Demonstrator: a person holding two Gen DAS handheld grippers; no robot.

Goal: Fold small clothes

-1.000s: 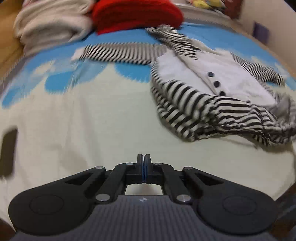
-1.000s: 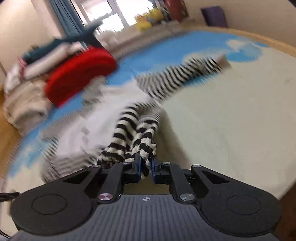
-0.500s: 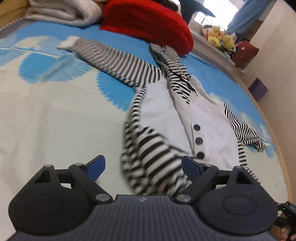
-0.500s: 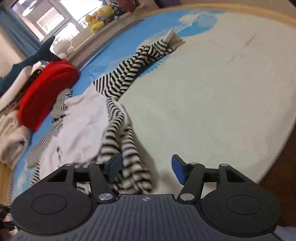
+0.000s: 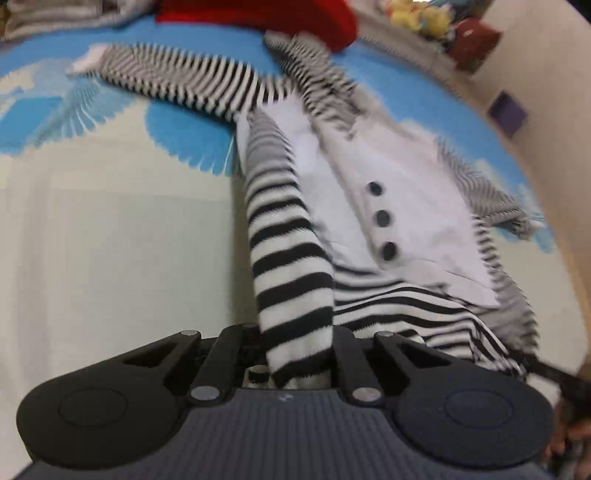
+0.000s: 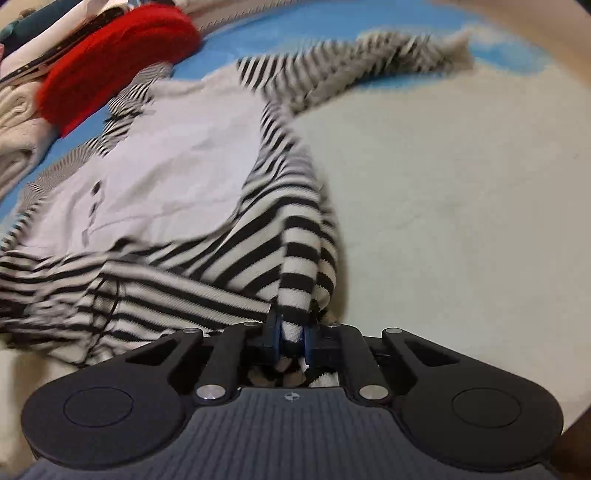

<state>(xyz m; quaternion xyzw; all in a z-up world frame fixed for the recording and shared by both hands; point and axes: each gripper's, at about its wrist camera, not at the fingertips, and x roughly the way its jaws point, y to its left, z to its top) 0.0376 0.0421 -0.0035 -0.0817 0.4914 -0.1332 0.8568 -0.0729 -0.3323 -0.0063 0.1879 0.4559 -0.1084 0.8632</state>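
We see a small black-and-white striped knit cardigan with a pale grey front panel (image 5: 388, 173) lying spread on a cream rug with blue cloud-like patches (image 5: 110, 240). Three dark round buttons (image 5: 382, 218) run down the grey panel. One striped sleeve (image 5: 177, 77) stretches out toward the rug's far left edge, its pale cuff resting on a blue patch; in the right wrist view the other sleeve (image 6: 369, 59) reaches toward the far right edge.

Our left claw (image 5: 295, 354) has just been closing and now pinches a striped fold at the garment's hem corner, the fabric rising out of the jaws in a taut band. Our right claw (image 6: 291, 339) has likewise just been closing, and its blue-padded jaws pinch a bunched striped corner of the same hem, which hangs in folds around them.

Beyond the cardigan, at the rug's far edge, a thick red folded knit (image 6: 110, 70) lies beside a heap of cream fabric (image 6: 14, 122). Yellow soft toys (image 5: 417, 18) sit blurred in the far right corner.
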